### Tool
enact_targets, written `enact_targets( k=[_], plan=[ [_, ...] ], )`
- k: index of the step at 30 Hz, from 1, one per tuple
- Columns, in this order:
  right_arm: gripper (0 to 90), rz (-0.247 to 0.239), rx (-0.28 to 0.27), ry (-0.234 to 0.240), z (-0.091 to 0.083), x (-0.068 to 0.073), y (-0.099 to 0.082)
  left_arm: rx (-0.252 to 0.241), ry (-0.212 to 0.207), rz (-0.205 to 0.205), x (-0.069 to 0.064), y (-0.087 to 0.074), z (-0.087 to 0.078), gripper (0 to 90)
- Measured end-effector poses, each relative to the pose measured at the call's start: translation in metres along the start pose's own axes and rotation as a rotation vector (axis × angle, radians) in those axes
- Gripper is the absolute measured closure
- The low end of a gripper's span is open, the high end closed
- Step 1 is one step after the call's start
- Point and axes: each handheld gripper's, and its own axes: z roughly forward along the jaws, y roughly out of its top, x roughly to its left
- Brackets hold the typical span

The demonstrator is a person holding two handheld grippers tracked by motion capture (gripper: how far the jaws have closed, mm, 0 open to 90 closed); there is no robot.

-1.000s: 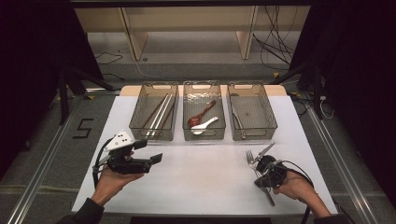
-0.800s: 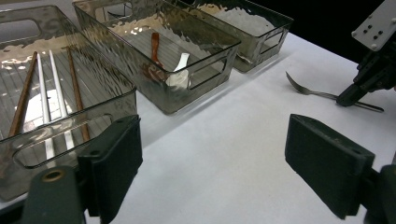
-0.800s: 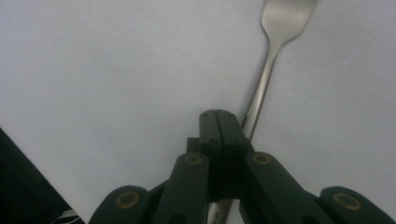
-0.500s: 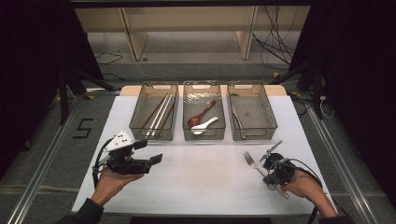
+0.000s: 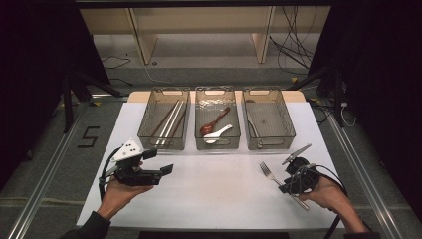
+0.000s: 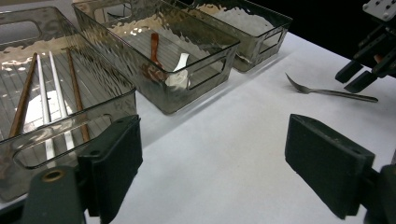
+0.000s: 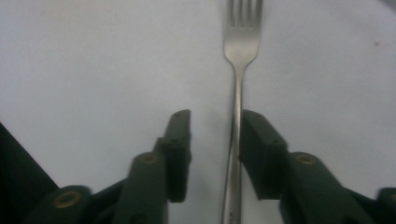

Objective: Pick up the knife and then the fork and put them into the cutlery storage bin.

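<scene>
A steel fork [image 5: 275, 179] lies flat on the white table at the front right, tines pointing away from the hand. My right gripper [image 5: 287, 185] sits over its handle. In the right gripper view the fork [image 7: 239, 70] runs between the jaws of the gripper [image 7: 215, 140], close to the right pad. These jaws have just been opening and no longer press on the handle. At the front left my left gripper [image 5: 158, 162] hovers open with nothing between its jaws [image 6: 215, 158]. From it I see the fork [image 6: 327, 92] and the right gripper [image 6: 357, 77].
Three clear bins stand in a row at the back. The left bin [image 5: 147, 130] holds chopsticks, the middle bin [image 5: 199, 122] a brown spoon and a white spoon, the right bin [image 5: 287, 119] one utensil along its left wall. The table's front edge is near both hands.
The right gripper has opened and let go of the fork, which now lies flat on the table. The right hand shifted a little to the right. The left hand has kept still.
</scene>
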Motion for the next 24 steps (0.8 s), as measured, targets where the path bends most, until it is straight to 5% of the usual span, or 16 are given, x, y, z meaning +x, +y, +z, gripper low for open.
enact_targets(
  k=[9,24],
  plan=[
    [42.9,0.023,0.076,-0.087,0.008,-0.005,0.003,0.001,-0.001,-0.002,0.000,0.000,0.001,18.5],
    [71.9,-0.014,0.174,-0.090,0.026,-0.004,0.013,0.001,-0.001,-0.002,0.000,0.000,0.001,18.4]
  ],
)
